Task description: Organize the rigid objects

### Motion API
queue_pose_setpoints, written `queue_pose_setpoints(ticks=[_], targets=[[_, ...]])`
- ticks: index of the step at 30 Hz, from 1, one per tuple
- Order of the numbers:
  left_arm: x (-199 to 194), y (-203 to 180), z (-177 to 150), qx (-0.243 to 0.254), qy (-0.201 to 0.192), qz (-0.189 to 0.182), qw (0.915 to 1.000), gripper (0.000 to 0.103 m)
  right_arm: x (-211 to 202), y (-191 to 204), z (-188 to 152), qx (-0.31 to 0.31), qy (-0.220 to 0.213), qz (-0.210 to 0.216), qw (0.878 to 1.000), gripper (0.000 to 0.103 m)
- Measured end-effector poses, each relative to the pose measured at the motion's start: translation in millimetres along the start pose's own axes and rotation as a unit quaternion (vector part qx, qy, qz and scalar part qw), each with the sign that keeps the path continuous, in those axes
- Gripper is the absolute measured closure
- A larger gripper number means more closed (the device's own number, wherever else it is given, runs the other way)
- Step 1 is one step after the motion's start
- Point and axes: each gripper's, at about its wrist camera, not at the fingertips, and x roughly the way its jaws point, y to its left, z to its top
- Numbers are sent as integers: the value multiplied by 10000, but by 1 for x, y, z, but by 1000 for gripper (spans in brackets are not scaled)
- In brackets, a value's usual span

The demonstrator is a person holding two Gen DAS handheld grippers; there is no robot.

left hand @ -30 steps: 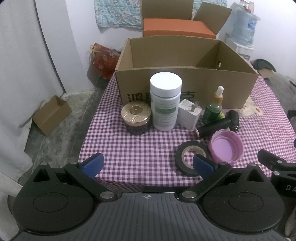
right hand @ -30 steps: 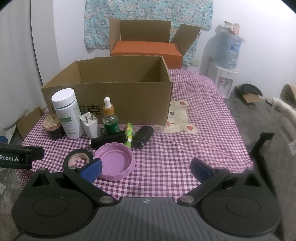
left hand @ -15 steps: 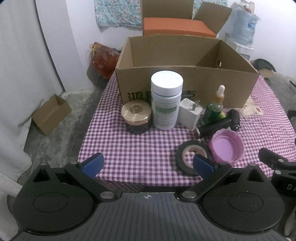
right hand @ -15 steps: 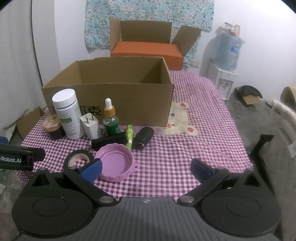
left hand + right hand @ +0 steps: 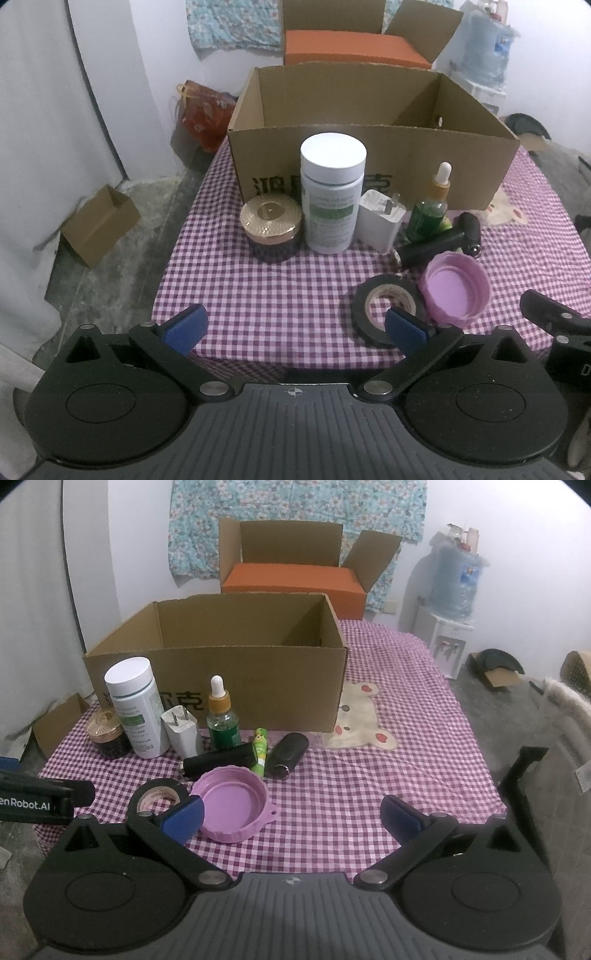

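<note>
An open cardboard box [image 5: 373, 162] stands on the purple checked tablecloth [image 5: 280, 295]. In front of it are a gold-lidded jar [image 5: 271, 230], a white bottle [image 5: 332, 192], a white charger [image 5: 382, 221], a green dropper bottle [image 5: 430, 212], a black cylinder [image 5: 430, 251], a black tape roll [image 5: 386, 308] and a purple lid [image 5: 456, 290]. My left gripper [image 5: 295, 328] is open and empty at the table's near edge. My right gripper [image 5: 291, 818] is open and empty, its left finger over the purple lid [image 5: 232, 805]. A green tube [image 5: 260, 749] and a black key fob [image 5: 288, 755] lie nearby.
A second box with an orange block [image 5: 295, 579] stands behind. A water dispenser [image 5: 454, 627] is at the back right. A small carton [image 5: 98, 225] and a red bag [image 5: 201, 114] are on the floor at the left. A bear print [image 5: 364, 720] marks the cloth.
Both grippers have drifted slightly closer to the objects. Nothing on the table has moved.
</note>
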Motion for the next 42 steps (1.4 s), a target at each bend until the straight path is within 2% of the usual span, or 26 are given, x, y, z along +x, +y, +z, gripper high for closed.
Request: queue_pose_setpoints(ticks=[11, 23, 27, 30, 32, 33, 36, 42], targets=[[9, -5, -3, 162, -7, -104, 9998, 0, 7, -1, -3, 100, 67, 65, 9999, 0], [26, -27, -6, 908, -29, -676, 9936, 1, 22, -18, -8, 374, 174, 504, 9979, 2], [33, -31, -6, 1085, 15, -838, 9906, 2, 30, -21, -4, 514, 304, 978, 9934, 8], [36, -35, -7, 1237, 13, -896, 9883, 4, 38, -21, -1, 635, 477, 1351, 9876, 20], [39, -37, -7, 1296, 32, -924, 9872, 4, 44, -19, 0, 650, 571, 1489, 9851, 32], [40, -37, -7, 1313, 48, -936, 9869, 5, 47, -18, 0, 660, 631, 1555, 9836, 32], [45, -38, -6, 1340, 92, -981, 9861, 8, 54, -19, -2, 755, 708, 1563, 9823, 37], [50, -40, -4, 1410, 78, -1027, 9846, 9, 66, -26, -2, 756, 725, 1282, 9862, 44]])
